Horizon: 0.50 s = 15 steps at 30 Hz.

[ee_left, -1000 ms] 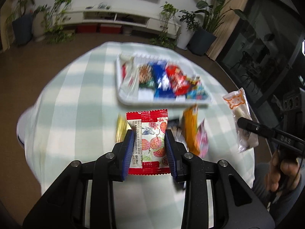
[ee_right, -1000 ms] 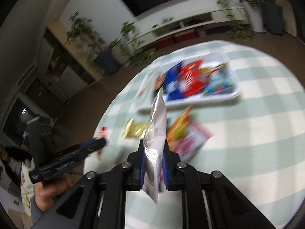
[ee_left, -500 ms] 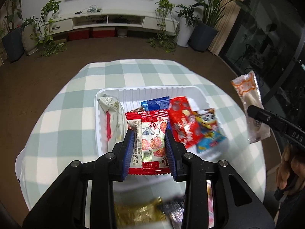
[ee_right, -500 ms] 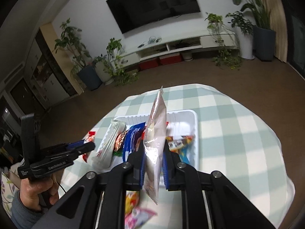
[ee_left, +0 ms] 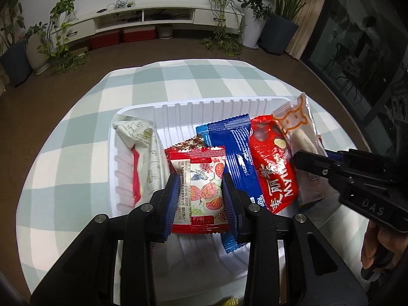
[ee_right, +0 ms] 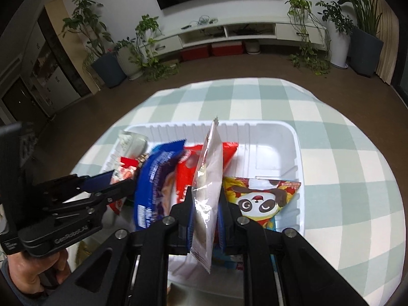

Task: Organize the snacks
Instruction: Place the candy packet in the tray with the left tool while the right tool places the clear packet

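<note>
My left gripper is shut on a red-and-white strawberry snack packet, held flat over the white tray. My right gripper is shut on a clear white packet with an orange cat print, held on edge over the tray; the packet also shows in the left wrist view. In the tray lie a white wrapped bar, a blue packet, a red packet and a panda packet.
The tray sits on a round table with a green-and-white checked cloth. The tray's far right corner is bare. A gold wrapper lies near the table's front edge. Plants and a TV cabinet stand beyond.
Both grippers have moved forward from the loose snacks at the table's front to over the tray and lower, each still holding its packet.
</note>
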### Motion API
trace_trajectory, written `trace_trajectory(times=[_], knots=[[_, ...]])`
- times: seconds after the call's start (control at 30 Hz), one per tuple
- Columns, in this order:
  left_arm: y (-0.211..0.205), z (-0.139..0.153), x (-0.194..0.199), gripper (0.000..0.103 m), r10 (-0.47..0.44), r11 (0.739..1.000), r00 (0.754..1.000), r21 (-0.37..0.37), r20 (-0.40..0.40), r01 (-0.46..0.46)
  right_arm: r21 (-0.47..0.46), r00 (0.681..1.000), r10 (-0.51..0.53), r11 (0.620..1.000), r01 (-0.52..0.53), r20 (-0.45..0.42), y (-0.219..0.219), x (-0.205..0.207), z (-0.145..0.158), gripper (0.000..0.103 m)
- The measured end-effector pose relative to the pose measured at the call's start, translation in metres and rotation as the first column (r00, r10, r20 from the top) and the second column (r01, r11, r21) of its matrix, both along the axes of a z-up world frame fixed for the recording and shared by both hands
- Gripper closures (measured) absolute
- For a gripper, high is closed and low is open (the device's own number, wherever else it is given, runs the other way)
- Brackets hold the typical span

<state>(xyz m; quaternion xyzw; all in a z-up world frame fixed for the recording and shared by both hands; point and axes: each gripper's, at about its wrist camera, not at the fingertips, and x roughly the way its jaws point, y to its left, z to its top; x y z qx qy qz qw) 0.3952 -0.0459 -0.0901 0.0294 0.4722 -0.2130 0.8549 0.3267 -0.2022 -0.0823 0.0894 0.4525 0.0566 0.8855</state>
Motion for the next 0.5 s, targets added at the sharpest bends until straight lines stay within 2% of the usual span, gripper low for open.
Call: trace_trajectory(times=[0.23, 0.27, 0.4, 0.5], knots=[[-0.0067, -0.0053, 0.0024, 0.069, -0.007, 1.000, 1.000, 0.018, -0.004, 0.007, -0.024, 1.000, 0.000, 1.000, 0.000, 0.003, 0.0026, 0.0031, -0.0053, 0.083], [-0.0065, -0.0050, 0.0025, 0.067, -0.008, 1.000, 1.000, 0.017, -0.004, 0.008, -0.026, 1.000, 0.001, 1.000, -0.001, 0.004, 0.0029, 0.0031, -0.0052, 0.083], [-0.0073, -0.0026, -0.0002, 0.061, -0.013, 1.000, 1.000, 0.015, 0.011, 0.012, -0.035, 1.000, -0.007, 0.999, 0.007, 0.007, 0.0025, 0.0011, -0.0035, 0.071], [-0.0081, 0.0014, -0.0049, 0.054, -0.016, 1.000, 1.000, 0.017, 0.024, 0.016, -0.035, 1.000, -0.009, 0.999, 0.010, 0.015, 0.0014, -0.0018, -0.0003, 0.069]])
